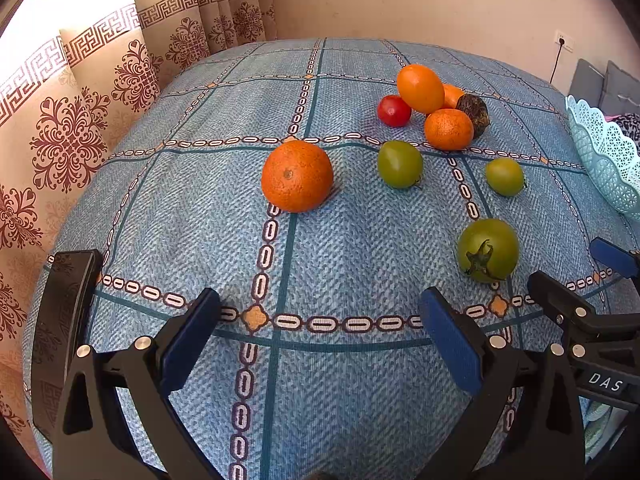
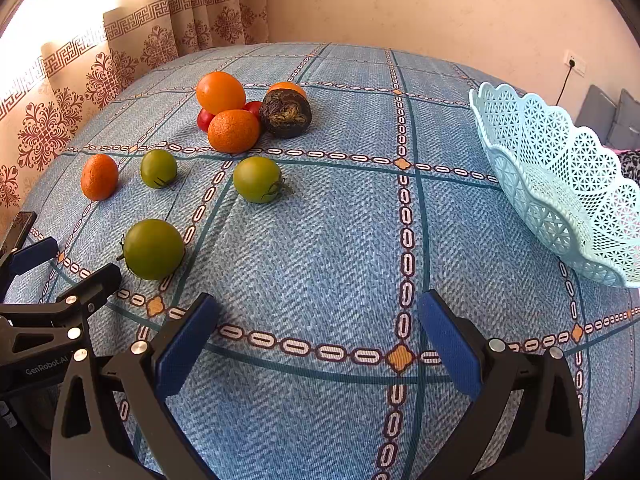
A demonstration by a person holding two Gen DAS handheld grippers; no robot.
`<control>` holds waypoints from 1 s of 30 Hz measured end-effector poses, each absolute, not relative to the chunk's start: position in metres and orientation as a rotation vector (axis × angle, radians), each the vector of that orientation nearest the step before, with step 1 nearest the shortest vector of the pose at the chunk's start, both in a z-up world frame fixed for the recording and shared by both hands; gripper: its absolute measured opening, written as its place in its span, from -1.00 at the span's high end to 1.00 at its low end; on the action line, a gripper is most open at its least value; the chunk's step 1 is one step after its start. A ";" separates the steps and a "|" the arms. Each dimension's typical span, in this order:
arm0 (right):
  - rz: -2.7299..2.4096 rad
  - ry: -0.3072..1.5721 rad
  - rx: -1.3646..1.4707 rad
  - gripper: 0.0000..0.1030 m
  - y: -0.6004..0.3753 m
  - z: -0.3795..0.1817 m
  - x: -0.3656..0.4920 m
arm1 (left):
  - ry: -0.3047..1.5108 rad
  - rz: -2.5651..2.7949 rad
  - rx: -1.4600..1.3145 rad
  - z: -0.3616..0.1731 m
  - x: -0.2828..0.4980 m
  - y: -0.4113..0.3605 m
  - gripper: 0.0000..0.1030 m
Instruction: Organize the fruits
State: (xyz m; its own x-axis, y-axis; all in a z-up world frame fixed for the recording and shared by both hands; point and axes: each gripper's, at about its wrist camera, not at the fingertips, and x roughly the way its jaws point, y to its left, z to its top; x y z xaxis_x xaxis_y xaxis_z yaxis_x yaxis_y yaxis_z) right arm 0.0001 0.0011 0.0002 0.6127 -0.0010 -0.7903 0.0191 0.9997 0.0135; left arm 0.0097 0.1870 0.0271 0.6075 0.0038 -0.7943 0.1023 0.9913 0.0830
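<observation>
Fruits lie on the blue checked tablecloth (image 1: 200, 208). A lone orange (image 1: 297, 176) (image 2: 99, 177) sits ahead of my left gripper (image 1: 320, 320), which is open and holds nothing. Three green tomatoes (image 1: 488, 250) (image 2: 153, 249) are scattered near it. Farther back is a cluster: a smooth orange fruit (image 1: 420, 88) (image 2: 220, 92), a mandarin (image 1: 449, 129) (image 2: 234, 131), a red tomato (image 1: 394, 111), a dark wrinkled fruit (image 2: 285, 113). My right gripper (image 2: 318, 324) is open over bare cloth, left of the pale blue lattice basket (image 2: 560, 184) (image 1: 608, 156).
Patterned curtains (image 1: 80, 120) hang along the left edge of the table. A beige wall with a socket (image 2: 574, 63) stands behind. Grey cushions (image 2: 612, 116) sit beyond the basket. The other gripper's black frame shows at each view's side edge.
</observation>
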 end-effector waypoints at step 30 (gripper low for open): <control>-0.013 0.914 0.017 -0.91 -0.001 0.000 0.003 | 0.918 -0.056 0.125 0.028 0.009 0.188 -0.96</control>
